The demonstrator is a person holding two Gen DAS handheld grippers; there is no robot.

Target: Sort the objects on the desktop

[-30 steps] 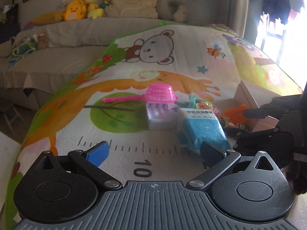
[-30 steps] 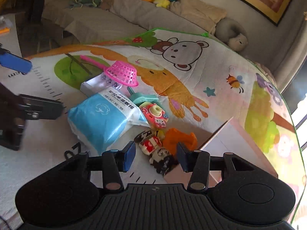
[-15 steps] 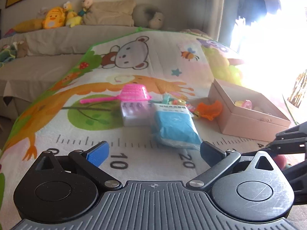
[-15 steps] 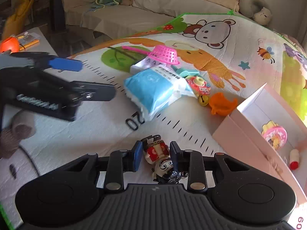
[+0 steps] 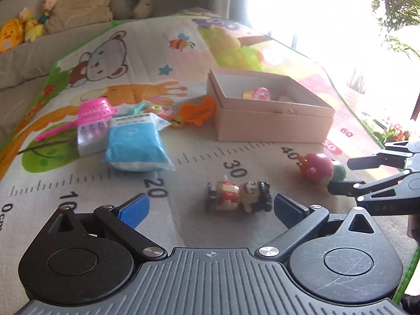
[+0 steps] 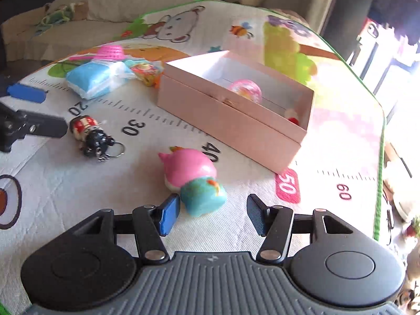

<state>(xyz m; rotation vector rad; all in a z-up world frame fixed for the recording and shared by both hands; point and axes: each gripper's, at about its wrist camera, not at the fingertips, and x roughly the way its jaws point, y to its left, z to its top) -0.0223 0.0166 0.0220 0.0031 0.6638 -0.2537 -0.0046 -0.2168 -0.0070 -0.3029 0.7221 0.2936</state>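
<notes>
A small doll keychain [image 5: 237,193] lies on the mat between and just ahead of my open left gripper [image 5: 210,210]; it also shows in the right wrist view [image 6: 89,135]. A pink and teal squishy toy [image 6: 194,178] lies right in front of my open right gripper [image 6: 212,214], its teal end near the left finger [image 6: 169,216]; it also shows in the left wrist view [image 5: 319,168]. An open pink box [image 6: 236,115] holds a round pink toy [image 6: 246,89]; the box also shows in the left wrist view [image 5: 270,118].
A blue tissue pack [image 5: 135,144], pink strainer [image 5: 95,109], clear case [image 5: 90,137], orange toy [image 5: 199,111] and small toys lie in a pile left of the box on the play mat [image 5: 78,183]. A sofa [image 6: 78,23] with plush toys stands behind.
Both grippers swung right. My right gripper opened and let go of the doll keychain, which now lies on the mat; the right gripper now faces the pink and teal toy.
</notes>
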